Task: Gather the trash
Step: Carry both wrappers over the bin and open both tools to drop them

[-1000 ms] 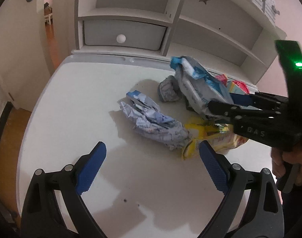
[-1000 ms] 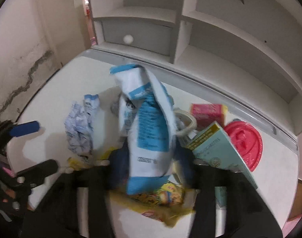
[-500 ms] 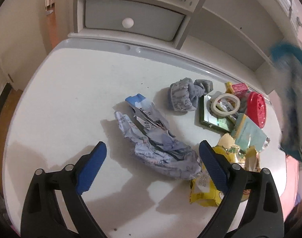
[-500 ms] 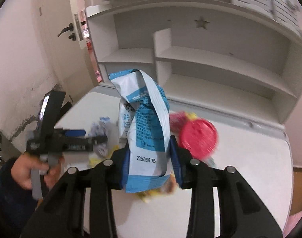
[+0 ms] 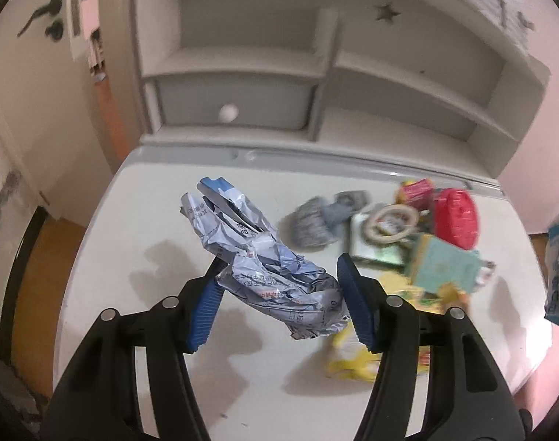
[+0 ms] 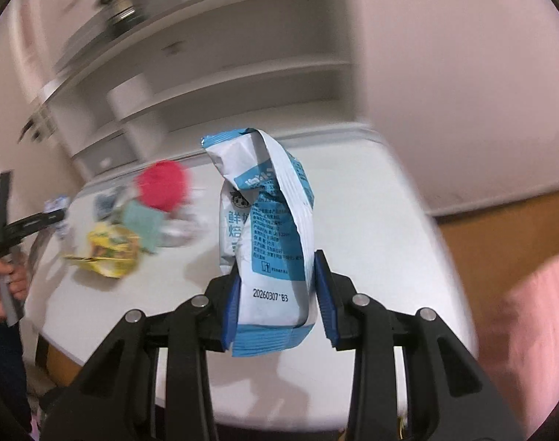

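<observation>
A crumpled silver-and-blue wrapper (image 5: 272,257) sits between the blue pads of my left gripper (image 5: 279,294). The jaws are closing on it, and it hangs above the white table (image 5: 132,220), casting a shadow below. My right gripper (image 6: 275,294) is shut on a blue-and-white snack bag (image 6: 268,220), which stands upright over the table's right part. That bag (image 5: 558,275) also shows at the right edge of the left wrist view. A yellow wrapper (image 5: 353,360) lies on the table just right of the left gripper.
At the back right of the table lie a grey cloth (image 5: 316,220), a tape ring (image 5: 389,220), a red lid (image 5: 457,217) and a teal box (image 5: 444,268). A white shelf unit with a drawer (image 5: 228,110) stands behind. A hand (image 6: 3,283) holds the left gripper.
My left gripper has narrowed around the crumpled wrapper and raised it off the table. The right gripper has swung right, away from the pile, with the snack bag and has rolled.
</observation>
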Motion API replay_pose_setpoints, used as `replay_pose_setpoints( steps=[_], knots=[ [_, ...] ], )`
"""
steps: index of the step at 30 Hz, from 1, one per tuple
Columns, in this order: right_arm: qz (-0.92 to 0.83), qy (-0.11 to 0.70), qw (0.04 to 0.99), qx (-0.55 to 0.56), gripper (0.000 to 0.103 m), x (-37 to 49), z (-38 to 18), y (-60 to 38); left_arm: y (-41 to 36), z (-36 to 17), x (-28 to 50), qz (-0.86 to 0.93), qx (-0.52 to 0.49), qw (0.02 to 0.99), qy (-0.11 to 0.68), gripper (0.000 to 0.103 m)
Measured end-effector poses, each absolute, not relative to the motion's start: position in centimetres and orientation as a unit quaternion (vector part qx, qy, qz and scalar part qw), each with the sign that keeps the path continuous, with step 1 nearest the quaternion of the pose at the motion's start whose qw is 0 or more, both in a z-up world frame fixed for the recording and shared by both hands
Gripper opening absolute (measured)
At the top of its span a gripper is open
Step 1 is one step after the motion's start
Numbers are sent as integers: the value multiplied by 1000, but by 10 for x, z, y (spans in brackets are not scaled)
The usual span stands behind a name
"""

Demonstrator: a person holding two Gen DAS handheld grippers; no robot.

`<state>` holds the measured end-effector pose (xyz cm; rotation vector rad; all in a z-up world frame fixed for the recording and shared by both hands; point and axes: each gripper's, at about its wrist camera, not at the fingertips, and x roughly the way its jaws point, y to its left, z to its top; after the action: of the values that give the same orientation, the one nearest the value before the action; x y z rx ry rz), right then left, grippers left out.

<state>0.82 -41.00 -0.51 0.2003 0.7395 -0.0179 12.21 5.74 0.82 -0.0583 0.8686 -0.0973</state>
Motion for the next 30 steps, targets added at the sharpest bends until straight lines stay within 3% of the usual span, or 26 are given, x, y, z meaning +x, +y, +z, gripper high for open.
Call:
replay_pose_setpoints(
  steps=[6, 15, 23, 30],
  knots=[
    [-135, 358, 910, 159, 36, -64, -32, -510, -38, 39, 98, -137, 22, 914, 382, 60],
    [-261, 366, 867, 217, 36, -161, -75, -612, -255, 42, 22, -358, 104, 861, 347, 60],
    [-329, 414, 795, 296, 36, -227, -151, -678, -419, -26, -71, -537, 155, 730, 393, 60],
    [-353, 458, 745, 332, 36, -256, -199, -711, -489, -108, -109, -555, 227, 676, 428, 60]
  ],
)
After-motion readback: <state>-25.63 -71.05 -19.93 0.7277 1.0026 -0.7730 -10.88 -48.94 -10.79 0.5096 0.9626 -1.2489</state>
